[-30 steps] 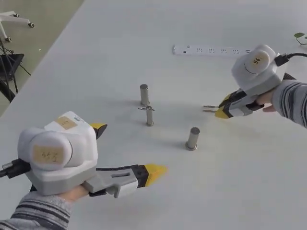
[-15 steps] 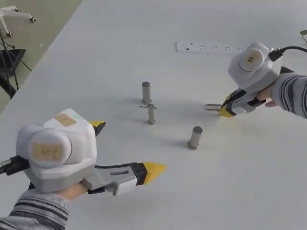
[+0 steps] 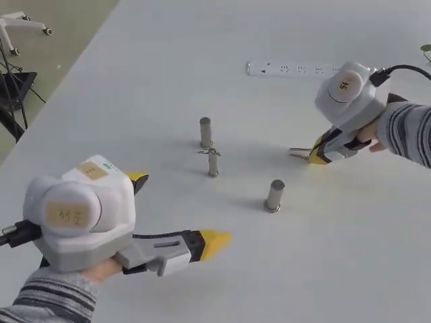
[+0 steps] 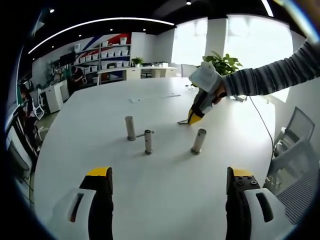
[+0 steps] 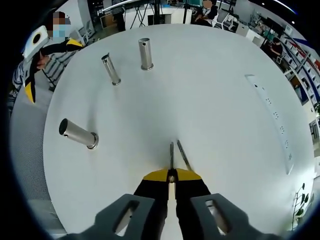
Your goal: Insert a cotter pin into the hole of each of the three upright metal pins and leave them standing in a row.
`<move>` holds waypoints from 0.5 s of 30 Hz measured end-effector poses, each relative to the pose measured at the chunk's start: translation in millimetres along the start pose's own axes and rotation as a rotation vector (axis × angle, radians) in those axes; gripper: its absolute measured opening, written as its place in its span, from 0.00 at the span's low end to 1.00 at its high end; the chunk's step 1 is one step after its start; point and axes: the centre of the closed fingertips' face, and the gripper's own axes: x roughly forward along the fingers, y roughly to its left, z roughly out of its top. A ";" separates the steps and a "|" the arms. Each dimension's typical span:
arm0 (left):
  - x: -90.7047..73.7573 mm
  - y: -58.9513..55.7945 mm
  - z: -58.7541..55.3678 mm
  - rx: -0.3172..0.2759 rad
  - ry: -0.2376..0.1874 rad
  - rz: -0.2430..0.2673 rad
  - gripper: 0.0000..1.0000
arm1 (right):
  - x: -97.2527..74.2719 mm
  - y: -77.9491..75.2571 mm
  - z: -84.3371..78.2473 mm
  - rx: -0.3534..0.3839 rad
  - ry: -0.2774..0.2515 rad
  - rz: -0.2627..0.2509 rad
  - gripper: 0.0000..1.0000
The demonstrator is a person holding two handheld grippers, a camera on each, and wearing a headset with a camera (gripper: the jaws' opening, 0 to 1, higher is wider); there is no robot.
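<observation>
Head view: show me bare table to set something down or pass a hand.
Free: table between power strip and far pin; front right of lone pin. Crowded: far pin and middle pin; cotter pin in right gripper nearby.

Grey cylindrical metal pins [image 3: 274, 195]: smooth, dull satin sheen. Thin wire cotter pin [image 5: 175, 152]: bare bright metal. White tabletop [image 3: 168, 81]: smooth, matt, with faint soft reflections. Left gripper [image 3: 177, 208] and right gripper [image 3: 315, 159]: smooth white plastic housings, black jaws with matt yellow tips. Striped sleeve [image 3: 404, 131]: knitted cloth. White power strip [image 3: 289, 68]: smooth plastic.
</observation>
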 end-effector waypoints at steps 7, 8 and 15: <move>0.3 -3.7 0.8 0.004 0.002 -0.016 0.89 | 0.0 1.2 -0.3 -0.045 -0.008 0.001 0.00; 0.0 -4.2 1.3 0.003 0.002 -0.019 0.88 | -0.6 2.6 -0.2 -0.058 -0.009 0.000 0.00; -0.7 -8.1 4.7 0.004 0.011 -0.046 0.81 | -13.2 11.0 9.9 -0.092 -0.054 -0.017 0.00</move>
